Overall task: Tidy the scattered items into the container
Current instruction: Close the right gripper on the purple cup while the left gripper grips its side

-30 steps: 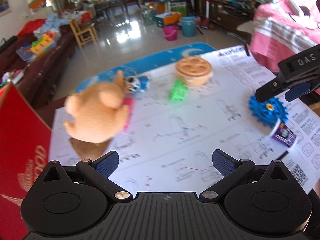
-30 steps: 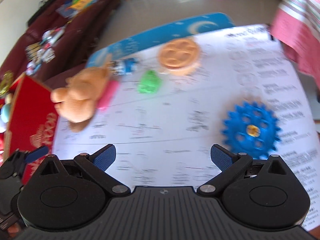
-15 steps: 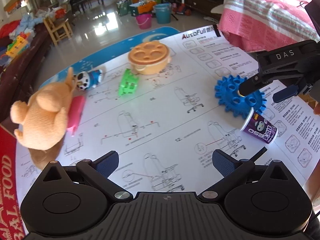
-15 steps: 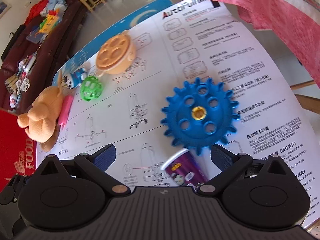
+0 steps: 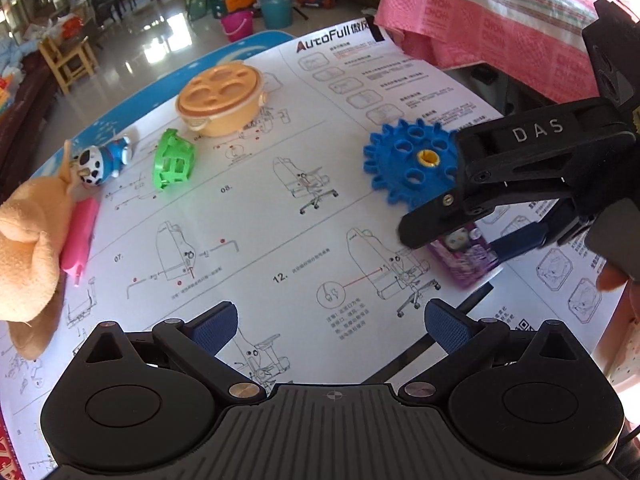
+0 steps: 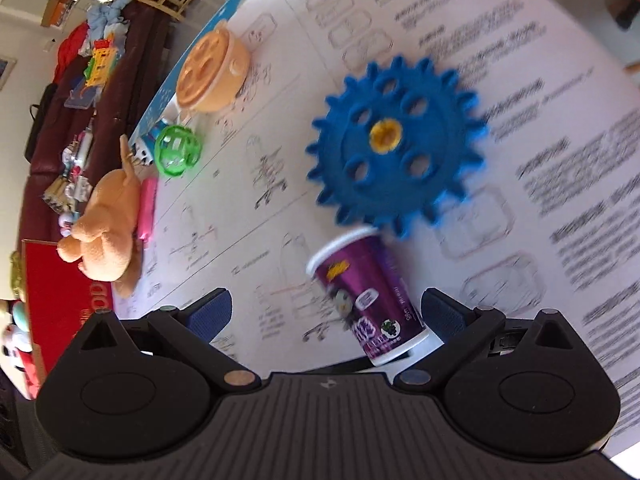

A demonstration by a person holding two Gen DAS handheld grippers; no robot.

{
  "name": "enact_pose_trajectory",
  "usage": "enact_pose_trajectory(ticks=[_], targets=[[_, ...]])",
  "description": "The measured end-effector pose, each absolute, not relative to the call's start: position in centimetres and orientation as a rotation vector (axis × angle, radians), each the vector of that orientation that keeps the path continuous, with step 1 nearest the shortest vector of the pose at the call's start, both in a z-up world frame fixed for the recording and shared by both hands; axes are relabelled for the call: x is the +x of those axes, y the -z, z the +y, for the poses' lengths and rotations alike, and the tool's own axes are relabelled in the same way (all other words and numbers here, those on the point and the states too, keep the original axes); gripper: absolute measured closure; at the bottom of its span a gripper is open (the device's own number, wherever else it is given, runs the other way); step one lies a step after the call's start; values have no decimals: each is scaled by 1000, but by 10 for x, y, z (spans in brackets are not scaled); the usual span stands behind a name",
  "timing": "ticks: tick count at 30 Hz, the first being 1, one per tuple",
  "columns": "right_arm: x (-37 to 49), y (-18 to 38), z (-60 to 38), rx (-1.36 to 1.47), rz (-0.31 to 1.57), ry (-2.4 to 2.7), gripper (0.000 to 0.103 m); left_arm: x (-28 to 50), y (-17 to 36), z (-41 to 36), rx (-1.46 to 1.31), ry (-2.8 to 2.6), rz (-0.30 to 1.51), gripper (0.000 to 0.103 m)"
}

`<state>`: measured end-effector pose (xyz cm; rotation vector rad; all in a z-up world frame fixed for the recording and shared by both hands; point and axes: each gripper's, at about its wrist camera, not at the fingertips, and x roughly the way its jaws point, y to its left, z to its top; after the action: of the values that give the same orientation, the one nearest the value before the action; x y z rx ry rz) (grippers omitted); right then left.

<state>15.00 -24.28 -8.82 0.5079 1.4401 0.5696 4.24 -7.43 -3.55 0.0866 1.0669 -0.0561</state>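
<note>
A purple cup (image 6: 366, 296) lies on its side on the white instruction sheet (image 5: 260, 220), just in front of a blue gear (image 6: 396, 150). My right gripper (image 6: 326, 312) is open, its fingers either side of the cup without touching it; it shows in the left wrist view (image 5: 460, 240) over the cup (image 5: 464, 256). My left gripper (image 5: 330, 330) is open and empty above the sheet. An orange plush (image 5: 28, 256), pink piece (image 5: 80, 240), green cage ball (image 5: 174, 160), small cow figure (image 5: 102, 162) and orange round box (image 5: 220, 98) lie farther left. The red container (image 6: 60, 280) is at the left edge.
The sheet covers a blue-edged table (image 5: 132, 108). A pink-covered bed (image 5: 500, 12) stands to the right. Beyond the table lie a shiny floor with buckets (image 5: 256, 16), a small wooden chair (image 5: 70, 60) and a dark sofa (image 6: 80, 120) piled with toys.
My right gripper has moved down and forward over the gear to straddle the purple cup. My left gripper has swung right, so the plush and red box have slid to the left edge.
</note>
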Motion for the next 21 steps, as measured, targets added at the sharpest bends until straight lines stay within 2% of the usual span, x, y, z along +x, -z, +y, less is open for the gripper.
enact_pose_trajectory(ticks=[8,12,15,17,19,21], targets=[[152,81,-236,503,1391,-565,2,44,28,-64,55,49,1048,0],[152,84,-238,467,1353,-526,7,58,32,-76,59,112,1035,0],[151,87,-241,486,1351,-512,10,73,47,-78,85,82,1047,12],[150,88,-241,489,1357,-516,10,78,60,-71,68,72,1088,24],[150,87,-239,484,1356,-526,10,78,68,-61,42,57,1104,28],[150,85,-234,481,1360,-542,10,72,70,-49,24,50,1104,28]])
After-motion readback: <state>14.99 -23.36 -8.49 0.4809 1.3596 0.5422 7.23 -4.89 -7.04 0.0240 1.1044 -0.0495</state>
